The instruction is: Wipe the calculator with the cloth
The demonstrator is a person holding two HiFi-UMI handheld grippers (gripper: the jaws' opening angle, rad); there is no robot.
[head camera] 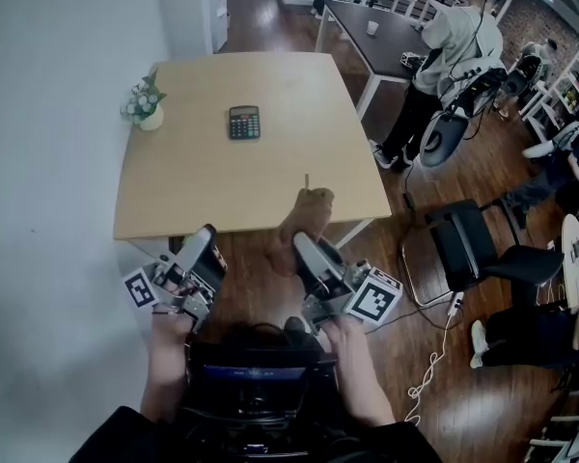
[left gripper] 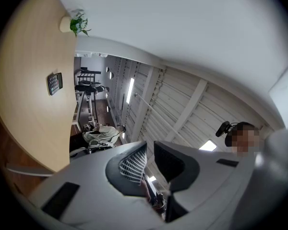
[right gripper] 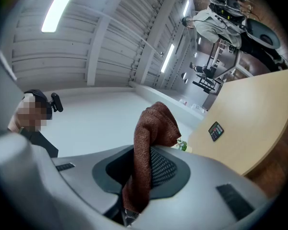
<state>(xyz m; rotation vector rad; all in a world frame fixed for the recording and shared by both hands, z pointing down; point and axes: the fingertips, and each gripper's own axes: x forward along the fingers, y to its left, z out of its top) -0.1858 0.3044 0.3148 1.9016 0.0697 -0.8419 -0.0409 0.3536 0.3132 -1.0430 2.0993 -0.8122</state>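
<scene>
1. Calculator (head camera: pixel 244 122) lies flat on the table (head camera: pixel 174 191), well ahead of both sets of fingertips. Nothing touches it.
2. Right gripper (right gripper: pixel 143 164): its fingers pinch the brown cloth (right gripper: pixel 151 138), which bunches up past the fingertips.
3. Left gripper (left gripper: pixel 150 153): fingers nearly together with a thin gap, nothing between them.
4. My reading: I have the cloth in hand but wiping has not begun.
5. Left to do: carry the cloth out over the calculator, lower it, and rub across keys and screen.
</scene>
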